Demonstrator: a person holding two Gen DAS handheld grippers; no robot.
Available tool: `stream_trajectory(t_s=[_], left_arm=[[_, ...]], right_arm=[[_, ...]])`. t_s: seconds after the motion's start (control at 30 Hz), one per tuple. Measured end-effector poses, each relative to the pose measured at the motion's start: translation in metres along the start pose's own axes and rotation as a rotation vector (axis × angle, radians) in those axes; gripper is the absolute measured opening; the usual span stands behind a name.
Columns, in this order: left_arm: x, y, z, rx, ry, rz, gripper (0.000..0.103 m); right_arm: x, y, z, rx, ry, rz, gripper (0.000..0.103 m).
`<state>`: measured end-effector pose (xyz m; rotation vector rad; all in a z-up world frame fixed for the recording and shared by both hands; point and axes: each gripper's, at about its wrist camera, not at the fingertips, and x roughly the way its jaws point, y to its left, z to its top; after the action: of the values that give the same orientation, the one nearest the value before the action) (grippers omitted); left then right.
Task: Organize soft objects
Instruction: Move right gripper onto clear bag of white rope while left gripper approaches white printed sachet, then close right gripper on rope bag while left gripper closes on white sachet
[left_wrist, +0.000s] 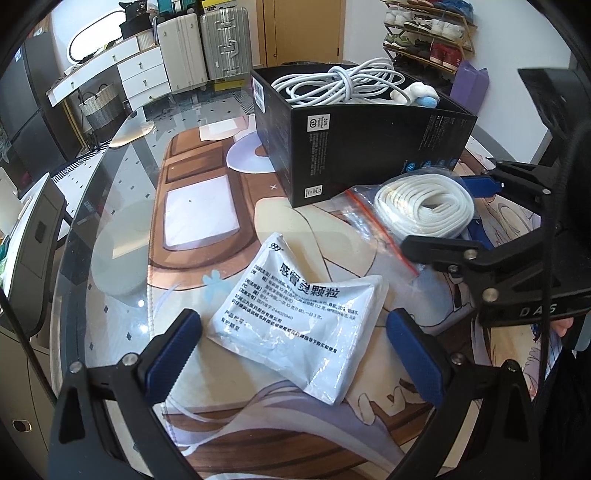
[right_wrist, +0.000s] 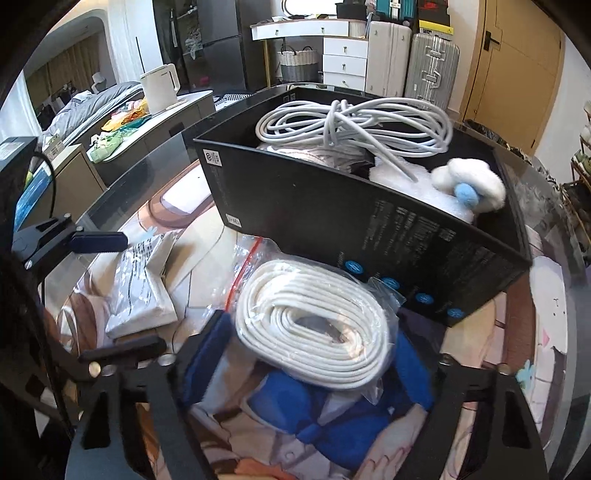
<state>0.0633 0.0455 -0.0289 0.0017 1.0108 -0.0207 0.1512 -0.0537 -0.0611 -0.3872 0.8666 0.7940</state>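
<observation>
A white medicine pouch (left_wrist: 295, 317) with black print lies on the mat between the fingers of my open left gripper (left_wrist: 291, 350), which does not touch it; it also shows in the right wrist view (right_wrist: 142, 291). A coil of white rope in a clear zip bag (right_wrist: 314, 325) sits between the fingers of my right gripper (right_wrist: 314, 354), by the black box (right_wrist: 369, 229). The jaws flank the bag without clearly pinching it. The coil (left_wrist: 424, 206) and right gripper (left_wrist: 454, 218) show in the left wrist view. The box (left_wrist: 362, 147) holds a white cable (right_wrist: 354, 125) and a white plush (right_wrist: 469, 188).
The glass table (left_wrist: 110, 206) carries a printed mat (left_wrist: 207, 206). Its curved edge runs along the left. Behind stand suitcases (left_wrist: 207, 48), white drawers (left_wrist: 140, 70), a shoe rack (left_wrist: 428, 33) and a counter with a kettle (right_wrist: 160, 86).
</observation>
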Motion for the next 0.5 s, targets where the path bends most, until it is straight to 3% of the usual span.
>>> stream_trajectory(t_s=[0.2, 0.5], left_arm=[[0.0, 0.0, 0.0, 0.001, 0.0, 0.0, 0.101], [-0.002, 0.0, 0.001, 0.01, -0.008, -0.01, 0.097]], right_arm=[[-0.016, -0.011, -0.021, -0.004, -0.018, -0.005, 0.068], [-0.028, -0.023, -0.043, 0.015, -0.036, 0.0, 0.066]])
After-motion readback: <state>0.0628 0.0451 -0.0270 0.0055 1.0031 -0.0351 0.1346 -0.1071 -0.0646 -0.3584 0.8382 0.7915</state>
